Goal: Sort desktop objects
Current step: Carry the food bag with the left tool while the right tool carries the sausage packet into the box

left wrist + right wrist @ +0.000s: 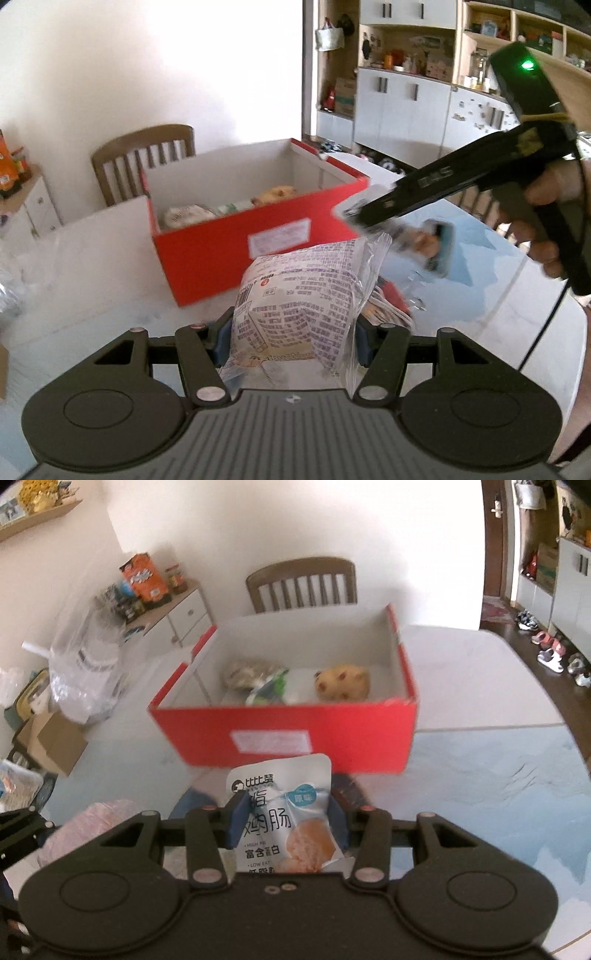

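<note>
Facing the red box (288, 734), left tongs (291, 336) clamp a printed bread packet (295, 295). Right tongs (286, 821) clamp a sausage pouch (284, 812) (white, blue-labelled) above the surface (480, 701).

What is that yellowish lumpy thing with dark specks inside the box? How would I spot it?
Find the red box with white inner walls on the table, in front of the wooden chair. Inside, at its right end, sits a round golden bun dotted with dark red bits. Its neighbours are a pale packet and a green-and-white wrapper; it alone is yellow and speckled.
</note>
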A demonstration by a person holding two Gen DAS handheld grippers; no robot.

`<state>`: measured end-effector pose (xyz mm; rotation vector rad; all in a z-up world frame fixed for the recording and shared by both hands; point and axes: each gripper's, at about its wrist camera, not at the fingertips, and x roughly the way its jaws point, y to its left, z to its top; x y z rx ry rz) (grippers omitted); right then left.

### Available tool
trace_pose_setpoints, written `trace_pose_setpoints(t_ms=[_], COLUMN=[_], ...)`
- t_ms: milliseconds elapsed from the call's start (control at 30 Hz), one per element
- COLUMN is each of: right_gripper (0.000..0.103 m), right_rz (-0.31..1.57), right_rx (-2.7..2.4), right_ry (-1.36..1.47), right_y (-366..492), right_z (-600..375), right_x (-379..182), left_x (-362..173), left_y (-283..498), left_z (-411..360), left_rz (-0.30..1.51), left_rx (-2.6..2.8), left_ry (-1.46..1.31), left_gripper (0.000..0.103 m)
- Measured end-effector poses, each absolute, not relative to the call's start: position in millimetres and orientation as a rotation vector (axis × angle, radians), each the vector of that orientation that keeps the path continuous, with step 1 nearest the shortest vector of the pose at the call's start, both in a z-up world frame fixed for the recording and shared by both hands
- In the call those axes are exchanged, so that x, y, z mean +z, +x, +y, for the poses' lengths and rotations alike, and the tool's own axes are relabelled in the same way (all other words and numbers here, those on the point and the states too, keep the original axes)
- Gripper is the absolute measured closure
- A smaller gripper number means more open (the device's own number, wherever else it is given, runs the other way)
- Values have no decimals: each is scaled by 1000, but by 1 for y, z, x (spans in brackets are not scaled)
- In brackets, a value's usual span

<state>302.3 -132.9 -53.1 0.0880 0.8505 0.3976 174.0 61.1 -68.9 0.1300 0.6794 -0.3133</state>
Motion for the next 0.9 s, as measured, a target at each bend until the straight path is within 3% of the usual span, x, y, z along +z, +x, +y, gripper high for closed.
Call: trace_pose_setpoints(t_ms=[533, 900], right_gripper=[57, 57], right_rz=[766, 752], right_rx=[409, 382], right_ry=[53, 43], right_y=[365, 410], right_z=[-135, -117], right_x=[-10, -12], left_x=[-25, -27], left_y=[262, 333], left_z=[75, 72], left_rz=[644, 682], left_rx=[-282, -253], left_ry=[155, 234], left_gripper=[43, 43])
